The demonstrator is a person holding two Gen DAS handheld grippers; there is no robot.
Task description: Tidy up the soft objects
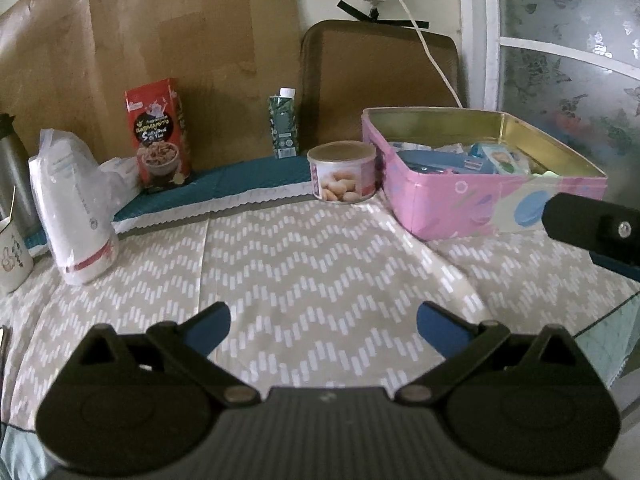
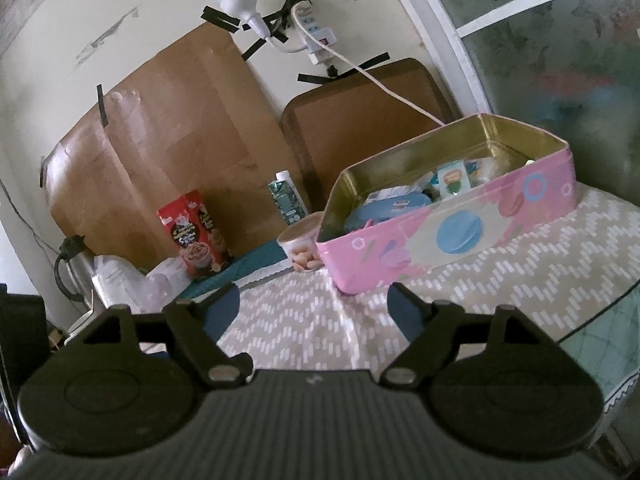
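Observation:
A pink tin box (image 1: 460, 204) with a gold inside stands open at the back right of the table and holds several soft packets, mostly blue (image 1: 436, 160). It also shows in the right wrist view (image 2: 420, 248), with the packets (image 2: 396, 204) inside. My left gripper (image 1: 323, 326) is open and empty, low over the zigzag cloth (image 1: 312, 264), well short of the box. My right gripper (image 2: 314, 306) is open and empty, just in front of the box's near corner. Part of the right gripper (image 1: 596, 232) shows at the right edge of the left wrist view.
A round nut can (image 1: 343, 170) stands left of the box. A green carton (image 1: 285, 124), a red snack box (image 1: 160, 132), a white plastic bag (image 1: 72, 208), a metal flask (image 1: 12, 172) and a mug (image 1: 12, 256) line the back and left. The table edge (image 2: 600, 312) runs at right.

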